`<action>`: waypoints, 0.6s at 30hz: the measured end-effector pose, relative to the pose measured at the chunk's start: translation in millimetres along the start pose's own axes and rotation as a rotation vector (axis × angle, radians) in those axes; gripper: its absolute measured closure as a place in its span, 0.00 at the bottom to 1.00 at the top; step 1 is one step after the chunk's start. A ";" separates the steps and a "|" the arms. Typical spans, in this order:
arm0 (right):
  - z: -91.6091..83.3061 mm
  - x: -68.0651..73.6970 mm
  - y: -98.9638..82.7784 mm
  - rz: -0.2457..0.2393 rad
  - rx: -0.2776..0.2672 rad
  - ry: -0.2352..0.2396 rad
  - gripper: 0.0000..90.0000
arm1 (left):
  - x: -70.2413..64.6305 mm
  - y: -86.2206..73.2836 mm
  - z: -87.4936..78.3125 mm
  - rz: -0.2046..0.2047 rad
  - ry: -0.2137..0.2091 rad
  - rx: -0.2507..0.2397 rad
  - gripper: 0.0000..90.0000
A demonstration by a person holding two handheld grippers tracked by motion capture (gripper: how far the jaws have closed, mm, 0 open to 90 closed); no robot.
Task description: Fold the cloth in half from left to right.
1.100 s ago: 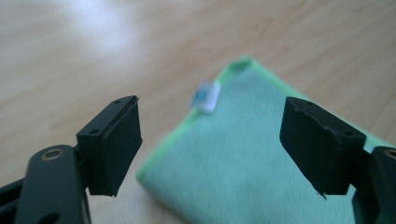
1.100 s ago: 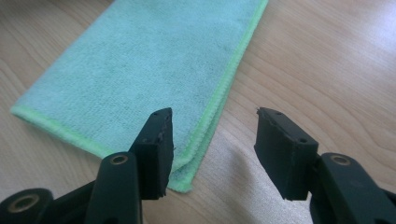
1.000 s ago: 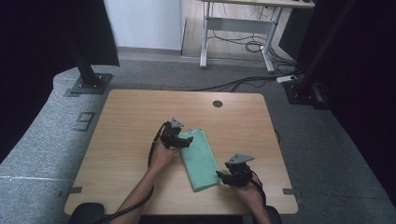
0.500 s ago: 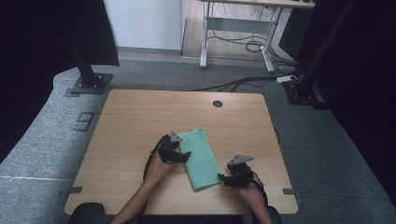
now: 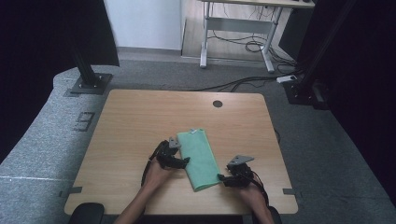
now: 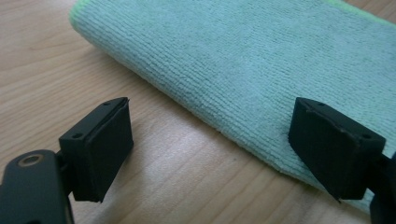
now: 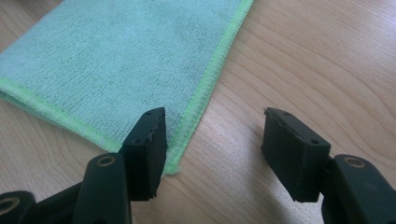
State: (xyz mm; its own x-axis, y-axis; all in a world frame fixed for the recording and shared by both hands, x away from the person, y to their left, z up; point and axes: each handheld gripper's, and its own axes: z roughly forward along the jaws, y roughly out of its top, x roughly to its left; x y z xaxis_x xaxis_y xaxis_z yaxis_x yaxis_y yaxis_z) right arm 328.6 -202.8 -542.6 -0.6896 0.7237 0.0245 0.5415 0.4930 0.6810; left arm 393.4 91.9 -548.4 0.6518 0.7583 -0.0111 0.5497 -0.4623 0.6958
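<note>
A folded green microfibre cloth (image 5: 201,158) lies flat on the wooden table (image 5: 140,116), running from the middle toward the near right. My left gripper (image 5: 183,161) sits low at the cloth's left folded edge. In the left gripper view its jaws (image 6: 212,112) have just been opening and stand wide; the cloth's fold (image 6: 261,70) runs between them, untouched by the pads. My right gripper (image 5: 223,178) rests at the cloth's near corner. In the right gripper view it is open (image 7: 215,119), with the stitched corner of the cloth (image 7: 116,60) beside its left jaw.
A round cable hole (image 5: 217,103) is in the table's far edge. Black stand bases (image 5: 88,84) sit on the grey floor beyond the table's far corners. Bare wood lies to the left and far side of the cloth.
My left hand has slid along the cloth's left edge toward the near side and sunk lower. Its jaws stand wider. The right hand has stayed in place.
</note>
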 end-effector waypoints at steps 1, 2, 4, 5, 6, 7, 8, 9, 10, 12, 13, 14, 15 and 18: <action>0.1 0.5 0.2 0.002 0.000 -0.001 0.45 | 0.4 -0.1 0.0 0.002 0.006 0.001 0.13; 0.3 1.3 0.4 0.004 0.000 -0.002 0.45 | 1.1 -0.2 -0.1 0.000 0.006 0.004 0.12; 0.7 3.0 0.9 0.005 0.001 -0.003 0.45 | 2.4 -0.2 0.0 0.002 0.010 0.005 0.12; 1.1 4.2 1.3 0.006 0.001 -0.002 0.46 | 3.1 -0.3 -0.2 0.006 0.013 0.005 0.11; 1.5 5.5 1.7 0.005 -0.001 -0.003 0.46 | 3.6 -0.4 -0.3 0.006 0.015 0.004 0.11; 1.8 6.4 2.0 0.003 -0.001 -0.002 0.46 | 4.6 -0.5 -0.4 0.003 0.018 0.004 0.11; 2.6 7.9 2.6 0.001 -0.003 0.000 0.46 | 5.8 -0.4 -0.5 0.005 0.022 0.006 0.11; 3.2 9.1 3.3 -0.002 -0.002 0.002 0.46 | 7.2 -0.4 -0.6 0.005 0.026 0.008 0.10; 4.4 11.4 4.5 -0.005 -0.002 0.005 0.46 | 8.3 -0.3 -0.6 0.003 0.029 0.008 0.09; 5.6 13.0 5.4 -0.010 -0.004 0.009 0.46 | 12.2 -0.3 -0.8 -0.002 0.034 0.015 0.08; 6.3 14.7 6.2 -0.009 -0.003 0.011 0.46 | 14.0 -0.5 -0.5 -0.005 0.034 0.014 0.07; 7.1 15.9 7.0 -0.015 -0.003 0.013 0.46 | 15.8 -0.6 -0.3 -0.010 0.035 0.015 0.07; 8.1 17.2 7.8 -0.019 -0.005 0.015 0.46 | 17.5 -0.6 -0.3 -0.016 0.035 0.018 0.06; 10.7 21.5 10.0 -0.024 -0.008 0.022 0.46 | 22.7 -0.5 -0.3 -0.020 0.043 0.021 0.05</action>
State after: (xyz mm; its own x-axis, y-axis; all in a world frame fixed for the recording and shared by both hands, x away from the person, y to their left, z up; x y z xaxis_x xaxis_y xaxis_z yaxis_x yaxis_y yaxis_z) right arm 324.4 -177.2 -543.0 -0.7128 0.7010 0.0246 0.5213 0.5059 0.6873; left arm 407.8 109.5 -548.8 0.6178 0.7863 0.0062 0.5735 -0.4560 0.6806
